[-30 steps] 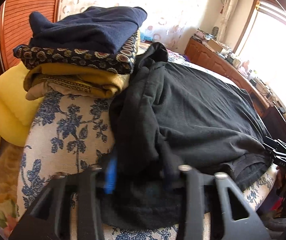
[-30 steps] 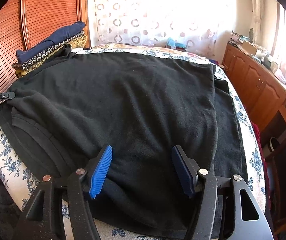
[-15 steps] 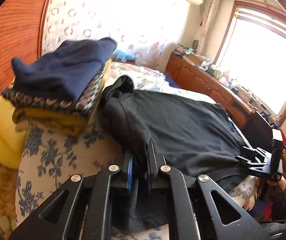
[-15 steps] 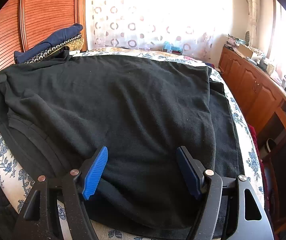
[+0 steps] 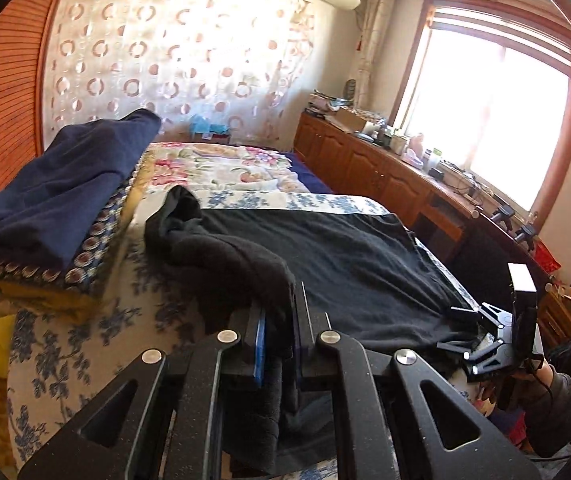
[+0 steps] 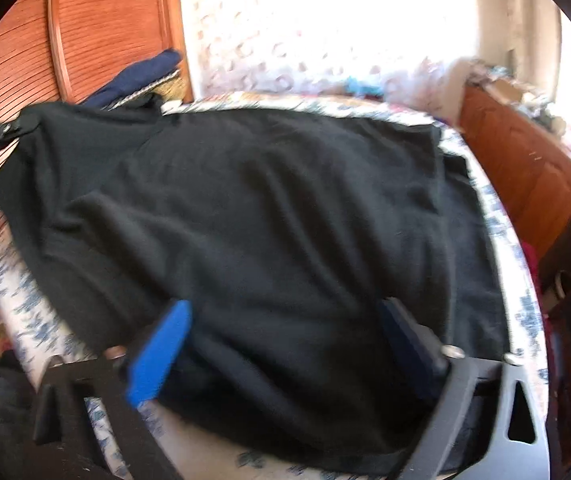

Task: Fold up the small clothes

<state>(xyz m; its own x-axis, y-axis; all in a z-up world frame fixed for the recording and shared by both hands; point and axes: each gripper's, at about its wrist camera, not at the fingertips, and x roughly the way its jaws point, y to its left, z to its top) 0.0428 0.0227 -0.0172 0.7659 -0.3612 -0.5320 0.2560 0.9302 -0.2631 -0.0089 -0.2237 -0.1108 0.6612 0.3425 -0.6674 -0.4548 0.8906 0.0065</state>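
Left wrist view: the left gripper point(image 5: 279, 336) is pinching a bunched-up edge of the black fleece top point(image 5: 349, 264). Its jaws are almost together, with only the dark cloth between the blue pads. The cloth is rising from the bed point(image 5: 85, 344) up into the jaws. The rest of the top is lying spread out across the bed, toward the wooden cabinets point(image 5: 369, 172). A stack of folded clothes point(image 5: 57, 204) is sitting to the left of the top. The right gripper point(image 5: 485, 344) is showing at the far edge of the top.

In the blurry right wrist view, the right gripper point(image 6: 285, 344) is holding its jaws wide apart. The black top is lying flat between and under them, not squeezed.
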